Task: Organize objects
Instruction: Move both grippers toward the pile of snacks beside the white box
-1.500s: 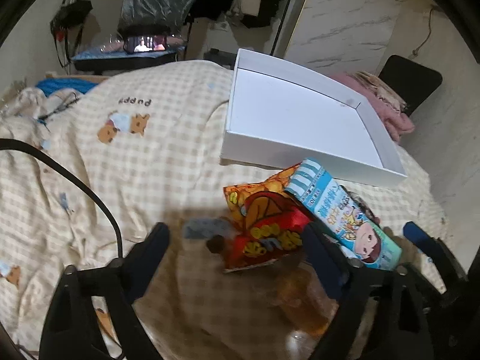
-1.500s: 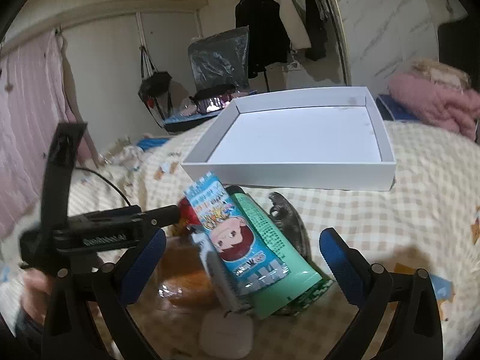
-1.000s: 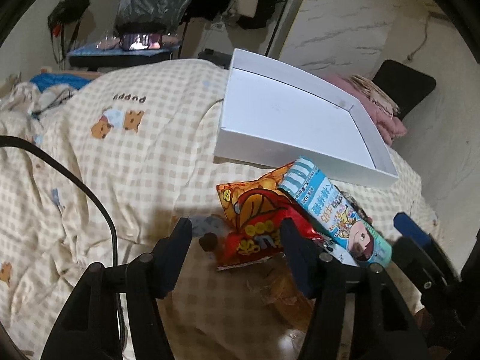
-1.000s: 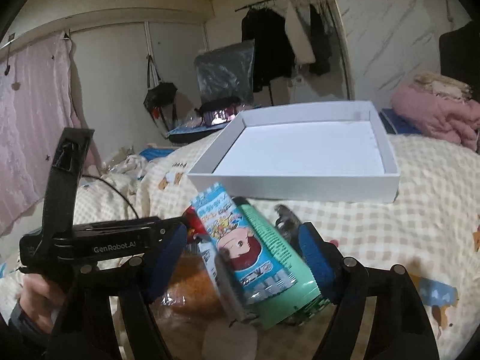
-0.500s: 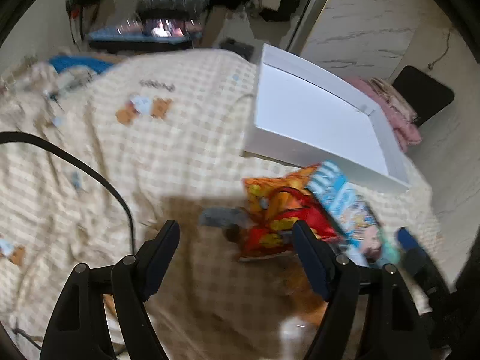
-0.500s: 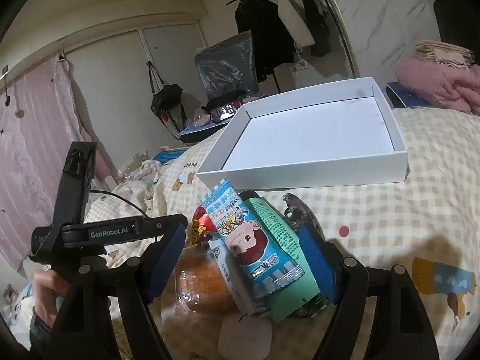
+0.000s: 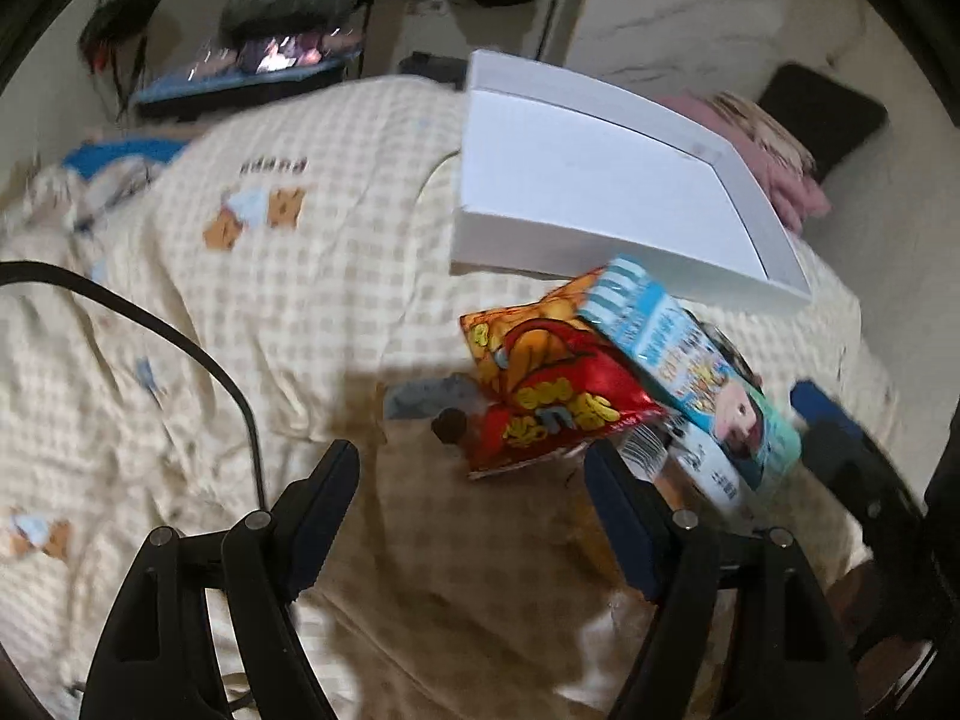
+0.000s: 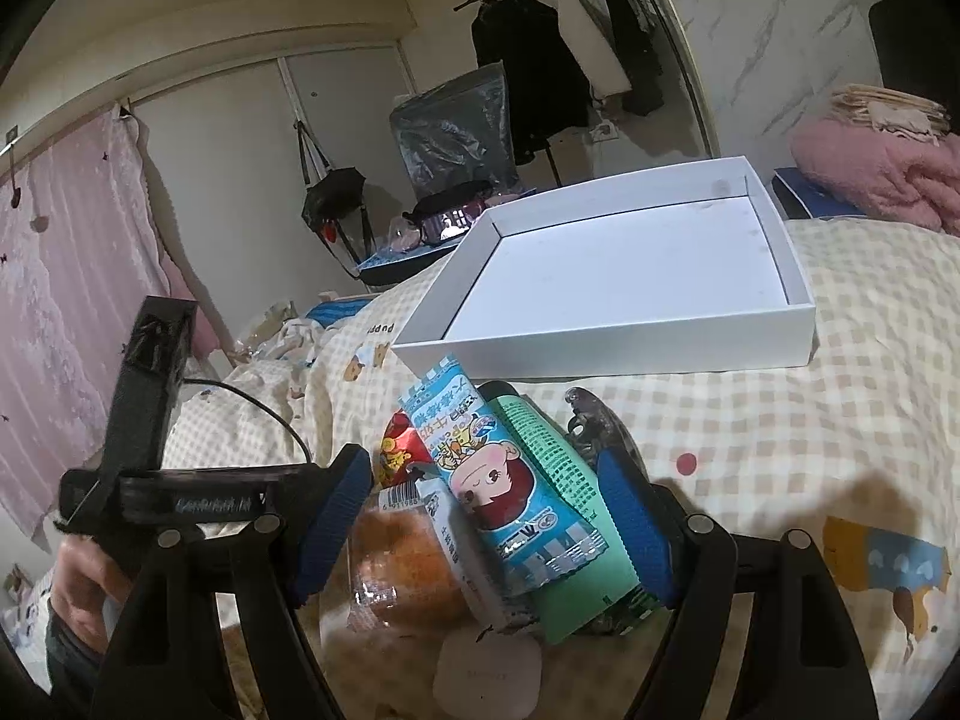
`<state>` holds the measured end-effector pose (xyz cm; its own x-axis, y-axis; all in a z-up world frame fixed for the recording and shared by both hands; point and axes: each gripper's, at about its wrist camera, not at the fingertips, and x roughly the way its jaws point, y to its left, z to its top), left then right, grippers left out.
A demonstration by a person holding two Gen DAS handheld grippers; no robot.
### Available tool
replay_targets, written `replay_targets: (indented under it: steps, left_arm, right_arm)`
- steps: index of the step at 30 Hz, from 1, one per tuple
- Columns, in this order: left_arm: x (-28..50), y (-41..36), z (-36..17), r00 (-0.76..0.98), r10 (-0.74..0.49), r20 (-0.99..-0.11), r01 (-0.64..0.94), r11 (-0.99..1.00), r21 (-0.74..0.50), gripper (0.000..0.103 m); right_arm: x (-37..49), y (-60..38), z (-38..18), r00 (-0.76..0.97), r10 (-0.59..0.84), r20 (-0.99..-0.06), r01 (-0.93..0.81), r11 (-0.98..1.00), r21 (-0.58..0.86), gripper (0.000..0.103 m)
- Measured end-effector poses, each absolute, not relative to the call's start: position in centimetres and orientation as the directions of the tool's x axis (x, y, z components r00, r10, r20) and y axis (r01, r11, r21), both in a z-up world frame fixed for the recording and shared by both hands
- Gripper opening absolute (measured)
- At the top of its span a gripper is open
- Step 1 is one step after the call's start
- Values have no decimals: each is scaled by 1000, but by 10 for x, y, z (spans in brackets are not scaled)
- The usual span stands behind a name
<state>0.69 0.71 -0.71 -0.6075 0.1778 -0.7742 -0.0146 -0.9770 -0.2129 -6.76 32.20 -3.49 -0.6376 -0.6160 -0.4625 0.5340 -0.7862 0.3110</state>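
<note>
Both tongs, left and right, gape, gripping nothing.

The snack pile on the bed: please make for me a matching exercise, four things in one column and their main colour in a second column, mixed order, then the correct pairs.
Things:
1. shallow cardboard box
2. snack packet with a cartoon child
3. packet lying under it on its right
4. crinkled snack bag with yellow letters

Colours:
A. red and orange
B. white
C. green
D. light blue

Pairs: 1-B, 2-D, 3-C, 4-A
</note>
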Motion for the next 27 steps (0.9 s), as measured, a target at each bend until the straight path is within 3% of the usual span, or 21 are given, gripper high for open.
replay_targets:
  steps: [8,10,12,16,18,23,25,27]
  left_arm:
    - [2,20,-15,-468,319,-824,-84,-944,-318,80]
    - [5,24,-17,-483,288,-827,-73,-954,-289,81]
    - [7,27,-17,-527,228,-819,-44,-969,-241,90]
    - [11,35,-17,-558,168,-813,-4,-980,-200,95]
    - [8,37,-18,-559,130,-819,3,-987,-159,103]
    - [14,39,-5,-599,-37,-800,94,-995,-24,103]
    - [17,39,1,-621,-31,-783,97,-995,-37,103]
    - [20,36,7,-662,53,-748,54,-992,-118,103]
  right_arm:
    - [-69,324,-37,-637,-613,-466,526,-789,318,80]
    - [-69,324,-37,-640,-611,-466,525,-790,315,80]
    - [-69,325,-37,-642,-611,-463,526,-790,314,80]
    - [-70,325,-37,-643,-610,-463,527,-792,310,80]
    - [-70,326,-36,-645,-607,-464,529,-793,303,80]
    - [-70,327,-34,-654,-603,-457,527,-797,297,80]
    - [-71,327,-35,-655,-599,-460,526,-799,292,80]
    - [-71,326,-36,-654,-600,-461,527,-798,291,80]
